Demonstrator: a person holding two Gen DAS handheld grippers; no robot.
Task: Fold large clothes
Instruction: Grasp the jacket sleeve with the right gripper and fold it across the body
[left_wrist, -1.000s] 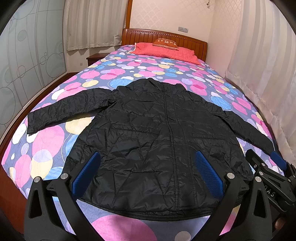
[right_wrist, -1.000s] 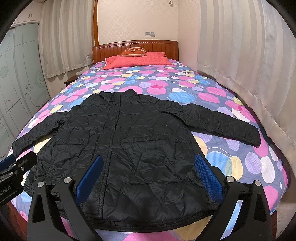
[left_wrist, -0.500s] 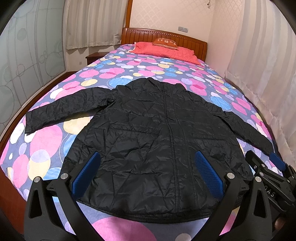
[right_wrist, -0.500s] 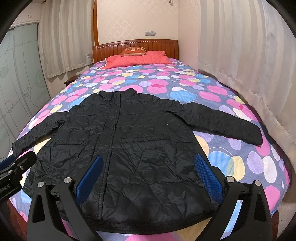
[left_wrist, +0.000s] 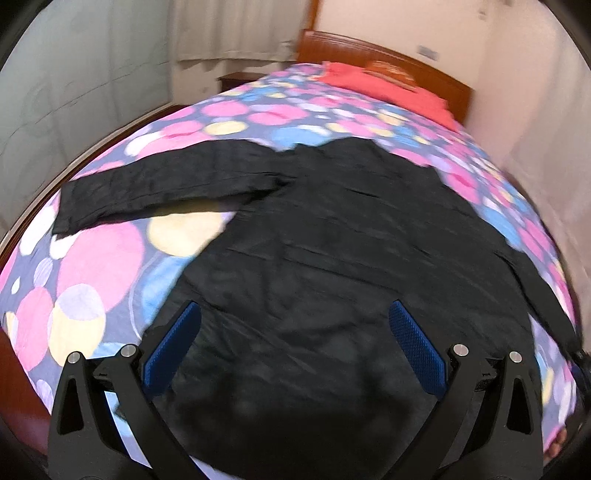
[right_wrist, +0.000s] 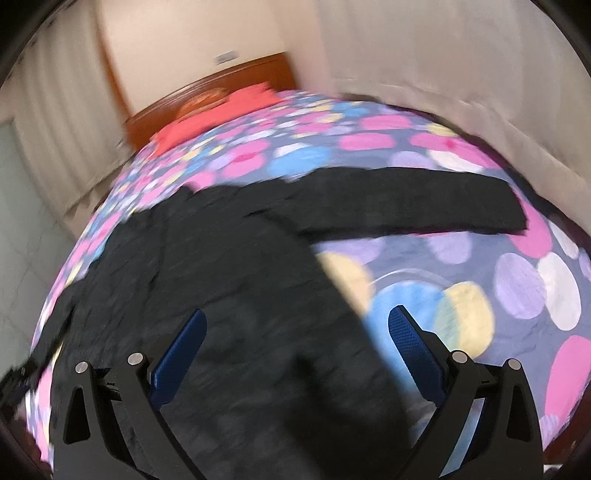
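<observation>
Left wrist view: left gripper (left_wrist: 293, 345) fingers wide above jacket (left_wrist: 332, 258) hem; right gripper (right_wrist: 295, 350) fingers wide, tilted.

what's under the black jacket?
The black jacket lies flat on the circle-patterned bedspread, which shows all around it. Whatever is beneath the jacket itself is covered.
</observation>
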